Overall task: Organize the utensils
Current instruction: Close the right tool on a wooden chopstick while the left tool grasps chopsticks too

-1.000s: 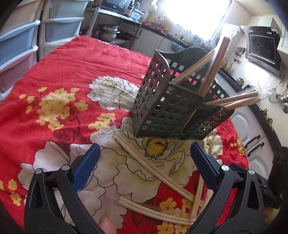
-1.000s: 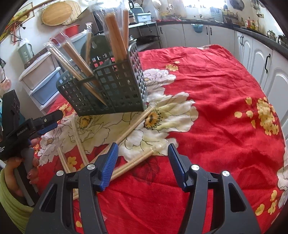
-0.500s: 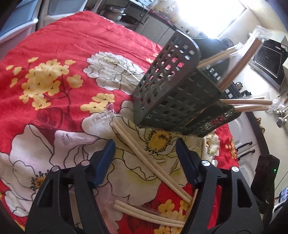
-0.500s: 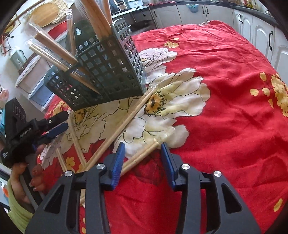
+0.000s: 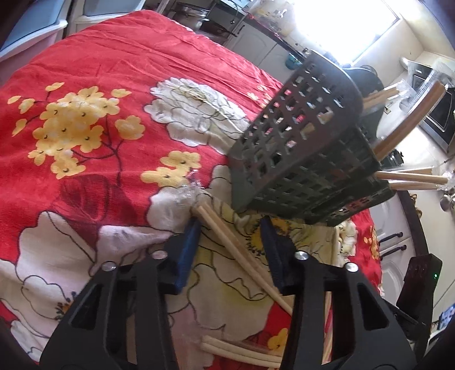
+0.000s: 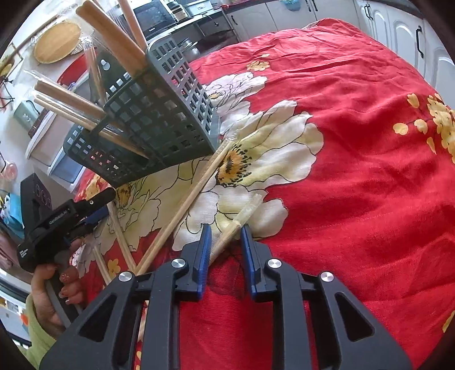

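A dark grid utensil basket (image 5: 307, 159) stands on the red flowered cloth and holds several wrapped wooden sticks (image 5: 403, 133). It also shows in the right wrist view (image 6: 153, 119). My left gripper (image 5: 230, 227) is open, low over the cloth, its jaws on either side of a wrapped chopstick pair (image 5: 227, 236) lying there. My right gripper (image 6: 224, 233) is open with a narrow gap, its jaws on either side of the end of another wrapped chopstick pair (image 6: 239, 222). A long pair (image 6: 193, 193) lies left of it.
More chopstick pairs lie near the cloth's front edge (image 5: 236, 347) and to the left (image 6: 119, 227). The left gripper and hand show in the right wrist view (image 6: 57, 224). Kitchen cabinets (image 6: 403, 31) and plastic drawers (image 5: 31, 25) surround the table.
Both grippers have moved forward and down onto their chopstick pairs. Both jaw gaps have narrowed, the right one most.
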A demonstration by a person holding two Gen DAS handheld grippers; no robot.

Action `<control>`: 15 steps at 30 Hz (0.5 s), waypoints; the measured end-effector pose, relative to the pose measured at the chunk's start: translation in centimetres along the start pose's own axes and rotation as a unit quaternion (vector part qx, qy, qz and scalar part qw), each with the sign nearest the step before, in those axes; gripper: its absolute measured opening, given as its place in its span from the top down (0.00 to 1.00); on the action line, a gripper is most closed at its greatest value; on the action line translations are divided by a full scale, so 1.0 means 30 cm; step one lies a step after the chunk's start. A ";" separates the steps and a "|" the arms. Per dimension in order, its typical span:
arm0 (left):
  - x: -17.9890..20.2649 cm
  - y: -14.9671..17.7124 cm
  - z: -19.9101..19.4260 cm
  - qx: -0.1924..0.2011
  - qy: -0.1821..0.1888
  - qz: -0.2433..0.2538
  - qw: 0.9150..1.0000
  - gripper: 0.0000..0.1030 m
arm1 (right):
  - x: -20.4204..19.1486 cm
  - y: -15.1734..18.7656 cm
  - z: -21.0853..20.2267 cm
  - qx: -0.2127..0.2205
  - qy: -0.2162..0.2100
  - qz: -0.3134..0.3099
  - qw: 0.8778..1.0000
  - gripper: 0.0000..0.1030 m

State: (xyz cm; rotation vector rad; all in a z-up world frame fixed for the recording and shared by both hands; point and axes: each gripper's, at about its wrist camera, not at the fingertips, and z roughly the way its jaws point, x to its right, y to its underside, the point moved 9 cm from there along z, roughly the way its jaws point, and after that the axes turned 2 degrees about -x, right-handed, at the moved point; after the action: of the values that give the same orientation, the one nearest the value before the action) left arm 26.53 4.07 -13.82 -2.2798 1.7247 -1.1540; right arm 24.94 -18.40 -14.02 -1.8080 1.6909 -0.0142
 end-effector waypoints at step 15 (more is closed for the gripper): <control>-0.046 -0.011 -0.021 0.002 0.032 -0.037 0.999 0.89 | -0.022 0.002 -0.028 0.012 -0.018 0.005 1.000 0.90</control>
State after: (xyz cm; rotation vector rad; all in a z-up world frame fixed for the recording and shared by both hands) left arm 26.30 5.60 -13.94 -2.3478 1.6691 -1.2560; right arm 24.43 -18.18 -13.12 -1.7731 1.6678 0.0018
